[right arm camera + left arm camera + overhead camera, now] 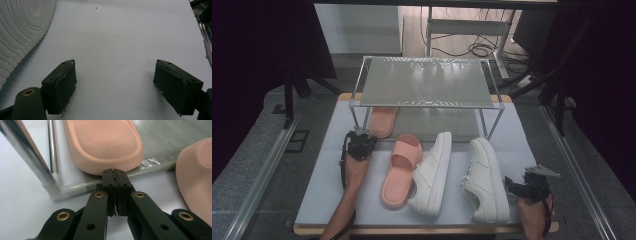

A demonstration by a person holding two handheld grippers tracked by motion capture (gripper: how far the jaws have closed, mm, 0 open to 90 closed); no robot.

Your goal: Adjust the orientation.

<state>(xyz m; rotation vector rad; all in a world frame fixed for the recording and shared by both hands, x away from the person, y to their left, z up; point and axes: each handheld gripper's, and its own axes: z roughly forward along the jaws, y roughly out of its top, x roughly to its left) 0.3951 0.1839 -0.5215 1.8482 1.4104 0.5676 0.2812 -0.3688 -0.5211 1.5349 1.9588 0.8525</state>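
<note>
We have one pink slipper (383,120) on the rack's lower shelf (447,122), our left tongs (115,173) pressed together at its heel, nudging it in. The second slipper (399,170) and two white sneakers (432,172) still wait on the surface (322,180); right tongs (115,72) gape empty.

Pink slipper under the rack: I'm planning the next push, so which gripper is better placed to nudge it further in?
Left. The left gripper, jaws shut, sits at the slipper's heel; the right gripper hovers open beside a white sneaker.
</note>
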